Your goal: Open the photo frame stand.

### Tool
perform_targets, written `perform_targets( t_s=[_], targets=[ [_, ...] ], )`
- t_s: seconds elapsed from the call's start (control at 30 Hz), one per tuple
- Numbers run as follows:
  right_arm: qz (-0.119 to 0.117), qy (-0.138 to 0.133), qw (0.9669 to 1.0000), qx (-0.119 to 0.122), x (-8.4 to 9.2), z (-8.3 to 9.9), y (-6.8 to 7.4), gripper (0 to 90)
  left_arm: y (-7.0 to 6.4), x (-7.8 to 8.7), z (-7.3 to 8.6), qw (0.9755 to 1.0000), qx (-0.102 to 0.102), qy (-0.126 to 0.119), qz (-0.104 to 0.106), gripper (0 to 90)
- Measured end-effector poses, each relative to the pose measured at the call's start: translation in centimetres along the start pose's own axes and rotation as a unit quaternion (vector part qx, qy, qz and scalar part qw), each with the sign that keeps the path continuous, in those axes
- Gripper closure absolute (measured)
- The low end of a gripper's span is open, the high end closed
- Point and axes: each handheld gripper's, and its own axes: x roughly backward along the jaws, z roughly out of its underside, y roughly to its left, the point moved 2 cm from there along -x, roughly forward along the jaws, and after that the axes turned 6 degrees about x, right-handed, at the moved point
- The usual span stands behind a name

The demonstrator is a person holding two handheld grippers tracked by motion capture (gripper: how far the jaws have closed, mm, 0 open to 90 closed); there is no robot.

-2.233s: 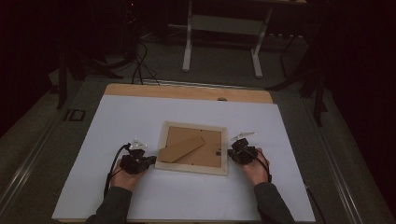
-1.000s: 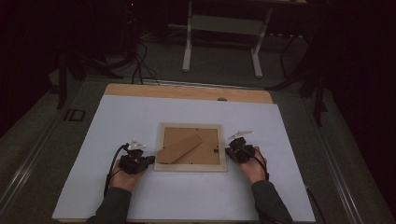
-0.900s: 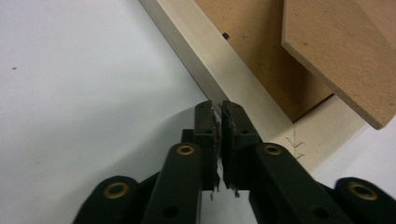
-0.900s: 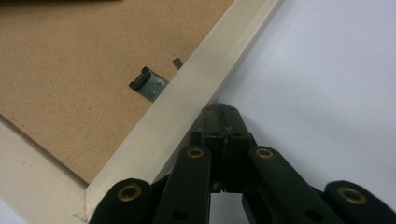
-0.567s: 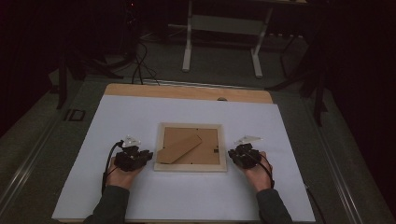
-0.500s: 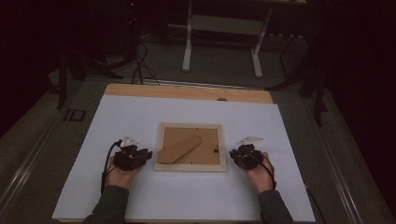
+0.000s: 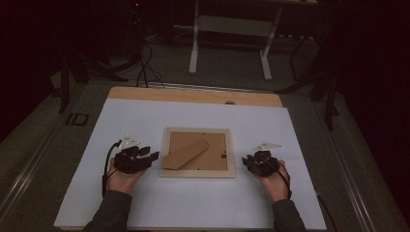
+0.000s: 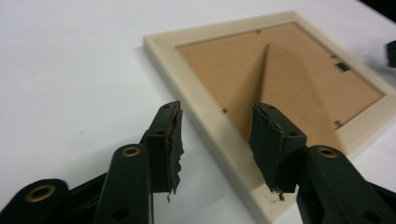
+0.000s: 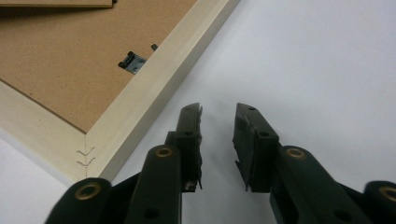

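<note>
Item: pale wooden picture frame (image 7: 197, 152), lying face down on the white-covered counter (image 7: 145, 116), brown fibreboard backing (image 7: 212, 150) up, its folding stand (image 7: 185, 154) resting flat across that backing. The frame is sitting midway between the two grippers, square to the counter's near edge.

Left gripper (image 7: 151, 155): fingers (image 8: 169, 140) have just been opening and are standing apart, gripping nothing; in the left gripper view they are hovering above the frame's left rail (image 8: 210, 126), not pressing it.

Right gripper (image 7: 247, 161): fingers (image 9: 191, 135) have likewise just been opening, are parted with only bare counter between them, and are sitting just beside the frame's right rail (image 9: 154, 79), clear of it. A small metal hanger clip (image 9: 130, 61) is showing on the backing near that rail.

Step in hand, as judged: letting go of the set-down frame and drawing off. Handling note: keeping both pairs of fingers spread until clear of the rails, and lifting away outward rather than across the backing, should be leaving the frame unshifted and the stand unsnagged.
</note>
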Motion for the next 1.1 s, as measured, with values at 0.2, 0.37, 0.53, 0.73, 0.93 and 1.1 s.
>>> perform_targets(
  t_s=[0.2,0.37,0.53,0.73,0.93,1.1],
  targets=[
    [0.0,-0.003,1.0,-0.003,0.3,-0.1,-0.2,67.4,-1.5,-0.3,-1.4,0.9994,-0.027,0.008,0.018,50.0],
    [-0.001,-0.005,1.0,-0.007,0.4,-0.1,-0.3,65.6,-2.4,-0.7,-2.6,0.9986,-0.041,0.024,0.024,47.2],
    [-0.002,-0.005,0.9999,-0.008,0.4,0.0,-0.4,64.0,-3.1,-1.7,-3.7,0.9974,-0.047,0.048,0.026,42.3],
    [-0.002,-0.008,0.9999,-0.014,0.6,0.0,-0.6,62.7,-3.8,-3.8,-4.6,0.994,-0.051,0.087,0.042,38.2],
    [-0.003,-0.008,0.9998,-0.017,0.6,0.1,-0.8,62.3,-4.2,-5.5,-4.9,0.991,-0.05,0.116,0.044,31.6],
    [-0.005,-0.006,0.9998,-0.018,0.4,0.2,-0.7,61.8,-4.6,-7.1,-4.9,0.9864,-0.058,0.146,0.048,26.9]
  ],
)
